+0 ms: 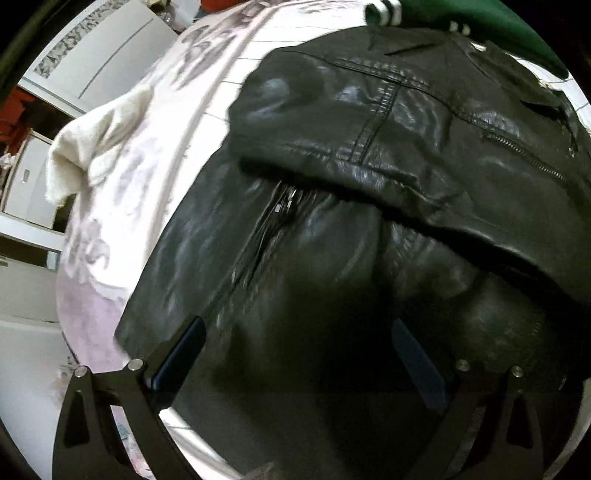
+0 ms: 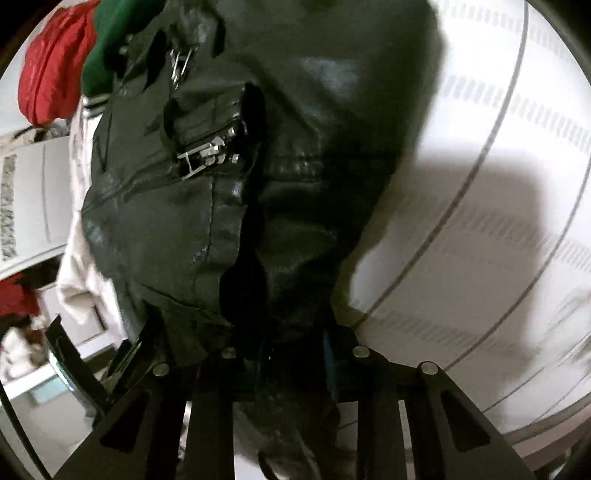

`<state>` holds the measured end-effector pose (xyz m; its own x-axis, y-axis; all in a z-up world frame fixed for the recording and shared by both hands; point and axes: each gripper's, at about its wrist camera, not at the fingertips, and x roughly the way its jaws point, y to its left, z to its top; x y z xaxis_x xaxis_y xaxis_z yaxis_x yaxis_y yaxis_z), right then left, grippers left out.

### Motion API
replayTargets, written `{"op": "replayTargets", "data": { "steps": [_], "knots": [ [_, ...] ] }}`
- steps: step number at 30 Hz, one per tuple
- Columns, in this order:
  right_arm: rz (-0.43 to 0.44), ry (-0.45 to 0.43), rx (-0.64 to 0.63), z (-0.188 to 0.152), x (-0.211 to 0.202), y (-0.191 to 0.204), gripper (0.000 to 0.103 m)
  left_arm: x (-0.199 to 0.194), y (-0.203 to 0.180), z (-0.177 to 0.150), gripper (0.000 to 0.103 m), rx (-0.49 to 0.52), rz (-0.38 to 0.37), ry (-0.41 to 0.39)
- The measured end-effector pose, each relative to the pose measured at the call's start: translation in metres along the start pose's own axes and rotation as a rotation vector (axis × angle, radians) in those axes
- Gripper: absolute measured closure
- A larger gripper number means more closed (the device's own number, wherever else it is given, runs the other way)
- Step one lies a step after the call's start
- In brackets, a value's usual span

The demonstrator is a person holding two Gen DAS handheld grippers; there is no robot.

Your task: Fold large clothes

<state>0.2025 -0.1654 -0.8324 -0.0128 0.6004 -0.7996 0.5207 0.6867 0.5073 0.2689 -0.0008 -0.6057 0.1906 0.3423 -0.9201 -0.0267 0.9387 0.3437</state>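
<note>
Our left tool [image 1: 295, 354] hangs steeply down with its two blue-padded fingers [image 1: 181, 354] spread wide, nothing between the pads; black leather lies beneath the gap, and we cannot tell whether the tips touch it. Our right tool [image 2: 291, 354] is drawn narrow, and black leather fills the space between its fingers; it appears to pinch a fold there, though the pads themselves are lost in shadow.

That leather is the jacket [image 1: 369, 155], the thing to be folded. In the left view it lies on a pale bed cover [image 1: 122, 192] with a faded purple print, one part doubled over the body so that a thick rounded fold runs across it. A zip [image 1: 528, 155] shows on the upper layer at the right. In the right view the jacket hangs or bunches straight ahead of the tool, with a metal zip pull [image 2: 207, 158] near its middle and a dark slit running down below it.

Further out, a cream cloth [image 1: 92, 147] lies crumpled at the bed's left edge. A green garment [image 1: 480, 22] with white stripes lies just beyond the jacket's far end, and a red garment [image 2: 55, 70] sits beside it. White cabinets [image 1: 110, 55] stand behind the bed.
</note>
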Motion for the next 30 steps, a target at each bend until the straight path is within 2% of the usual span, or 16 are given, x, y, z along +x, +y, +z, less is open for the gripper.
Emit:
{"op": "replayTargets", "data": {
  "steps": [1, 3, 4, 5, 7, 8, 10, 11, 13, 15, 19, 22, 25, 27, 30],
  "knots": [
    [-0.009, 0.02, -0.007, -0.005, 0.004, 0.001, 0.077, -0.004, 0.007, -0.004, 0.0, 0.006, 0.019, -0.006],
    [-0.095, 0.031, -0.094, -0.02, 0.012, 0.016, 0.073, -0.01, 0.013, -0.012, 0.0, 0.011, 0.038, -0.011],
    [-0.137, 0.023, -0.123, -0.024, 0.01, 0.019, 0.065, -0.014, 0.015, -0.017, 0.0, 0.01, 0.04, -0.014],
    [-0.225, 0.015, -0.162, -0.029, 0.004, 0.021, 0.053, -0.021, 0.015, -0.023, 0.0, 0.008, 0.04, -0.017],
    [-0.328, 0.056, -0.162, -0.034, 0.003, 0.022, 0.041, -0.034, 0.012, -0.033, 0.0, 0.009, 0.046, -0.031],
    [-0.366, 0.108, -0.148, -0.036, 0.002, 0.018, 0.041, -0.044, 0.01, -0.038, 0.0, 0.009, 0.039, -0.043],
    [-0.312, 0.17, -0.137, -0.039, -0.006, 0.012, 0.041, -0.063, 0.002, -0.047, 0.0, 0.027, 0.056, -0.076],
    [-0.319, 0.171, -0.154, -0.04, -0.012, 0.012, 0.039, -0.076, -0.009, -0.054, 0.0, 0.047, 0.065, -0.092],
    [-0.362, 0.15, -0.226, -0.044, -0.029, 0.012, 0.03, -0.095, -0.028, -0.066, 0.0, 0.091, 0.078, -0.113],
    [-0.418, 0.115, -0.281, -0.05, -0.052, 0.004, 0.029, -0.108, -0.053, -0.082, 0.0, 0.162, 0.097, -0.121],
    [-0.475, 0.102, -0.288, -0.051, -0.076, -0.013, 0.028, -0.121, -0.109, -0.122, 0.0, 0.326, 0.113, -0.131],
    [-0.502, 0.088, -0.244, -0.047, -0.092, -0.039, 0.027, -0.113, -0.154, -0.151, 0.0, 0.467, 0.159, -0.148],
    [-0.547, 0.062, -0.21, -0.039, -0.105, -0.069, 0.027, -0.081, -0.187, -0.168, 0.0, 0.582, 0.249, -0.138],
    [-0.562, 0.036, -0.201, -0.032, -0.107, -0.08, 0.027, -0.059, -0.194, -0.17, 0.0, 0.608, 0.293, -0.116],
    [-0.54, 0.005, -0.184, -0.02, -0.113, -0.095, 0.027, -0.053, -0.187, -0.155, 0.0, 0.563, 0.317, -0.161]
  ]
}}
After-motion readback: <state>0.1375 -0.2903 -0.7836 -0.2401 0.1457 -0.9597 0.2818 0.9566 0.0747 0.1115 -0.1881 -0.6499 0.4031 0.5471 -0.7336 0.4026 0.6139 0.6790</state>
